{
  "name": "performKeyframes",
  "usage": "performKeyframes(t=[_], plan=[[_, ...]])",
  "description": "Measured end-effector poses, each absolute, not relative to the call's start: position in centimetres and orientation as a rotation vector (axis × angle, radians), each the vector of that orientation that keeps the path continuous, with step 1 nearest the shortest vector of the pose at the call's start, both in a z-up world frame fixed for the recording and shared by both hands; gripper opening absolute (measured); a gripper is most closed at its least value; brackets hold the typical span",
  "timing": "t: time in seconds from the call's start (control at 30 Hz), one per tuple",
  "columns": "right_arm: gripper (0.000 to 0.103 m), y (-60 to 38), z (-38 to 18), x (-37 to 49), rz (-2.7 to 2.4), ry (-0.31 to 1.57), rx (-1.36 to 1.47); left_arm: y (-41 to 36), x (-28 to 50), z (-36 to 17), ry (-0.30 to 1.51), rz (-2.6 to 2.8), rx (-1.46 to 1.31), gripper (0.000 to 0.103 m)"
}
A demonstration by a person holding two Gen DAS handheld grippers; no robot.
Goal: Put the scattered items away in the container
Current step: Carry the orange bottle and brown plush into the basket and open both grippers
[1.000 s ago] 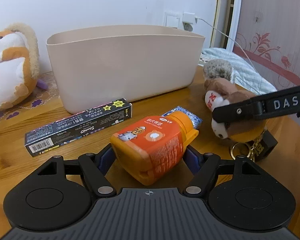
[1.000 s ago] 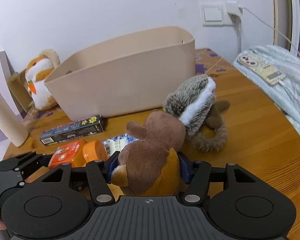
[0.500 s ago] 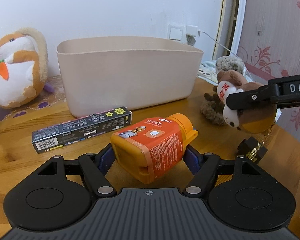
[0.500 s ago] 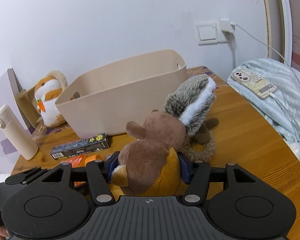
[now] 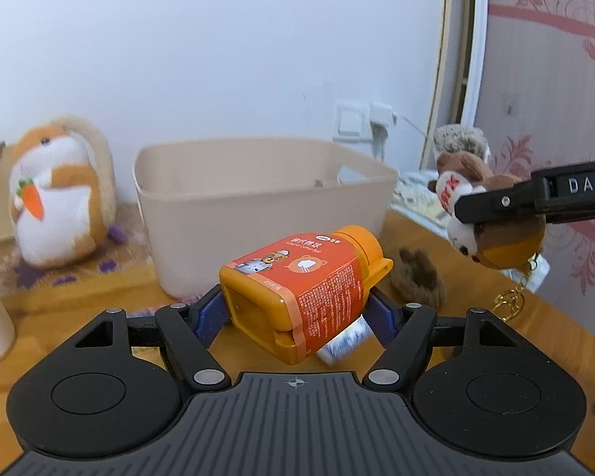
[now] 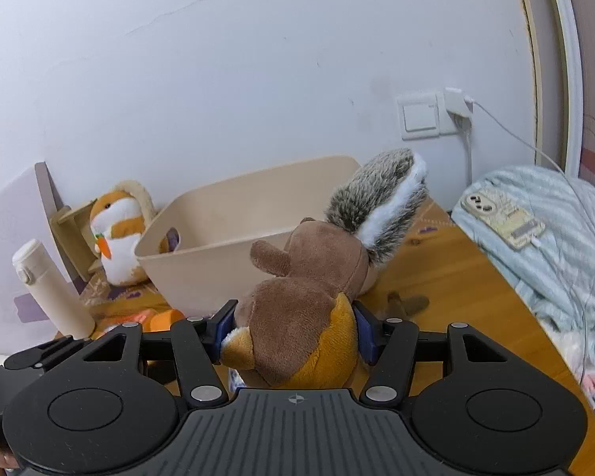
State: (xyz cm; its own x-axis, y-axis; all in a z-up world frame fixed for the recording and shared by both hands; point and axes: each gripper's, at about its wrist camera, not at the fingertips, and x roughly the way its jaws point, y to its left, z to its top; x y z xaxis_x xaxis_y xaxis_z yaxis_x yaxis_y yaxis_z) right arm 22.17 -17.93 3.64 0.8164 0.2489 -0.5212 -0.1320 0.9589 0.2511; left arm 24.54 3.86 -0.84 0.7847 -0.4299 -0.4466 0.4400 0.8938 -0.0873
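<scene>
The orange bottle (image 5: pixel 303 291) lies on its side, clamped between the fingers of the left gripper (image 5: pixel 297 313), lifted above the wooden surface (image 5: pixel 492 341) and just in front of the beige container (image 5: pixel 258 214). Off to the right the squirrel plush (image 6: pixel 313 305) is pinched between the fingers of the right gripper (image 6: pixel 293 333), likewise held clear of the surface, its grey tail (image 6: pixel 380 202) reaching up across the container's rim. A gold keychain (image 5: pixel 511 297) dangles beneath it. Under the bottle a blue-and-white packet (image 5: pixel 345 343) rests on the surface, though blur makes it hard to identify.

The container is open at the top and sits near the white wall (image 6: pixel 258 79). To its left are a hamster plush (image 5: pixel 59 194) and a cream flask (image 6: pixel 51 289). On the right, the surface ends at a bed with a striped blanket (image 6: pixel 555 246) and a phone (image 6: pixel 503 220) charging on it.
</scene>
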Motion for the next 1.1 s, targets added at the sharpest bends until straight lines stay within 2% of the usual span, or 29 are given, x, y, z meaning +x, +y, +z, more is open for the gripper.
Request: performKeyframes(t=[0.73, 1.1], plan=[[0.056, -16.6, 11.5, 28.7, 0.206, 0.410, 0.088, 3.8, 33.1, 7.2, 0.320, -0.352, 0.011, 0.074], [0.056, -14.2, 10.8, 36.4, 0.237, 0.437, 0.097, 1.9, 39.7, 6.1, 0.375, -0.286, 0.010, 0.074]])
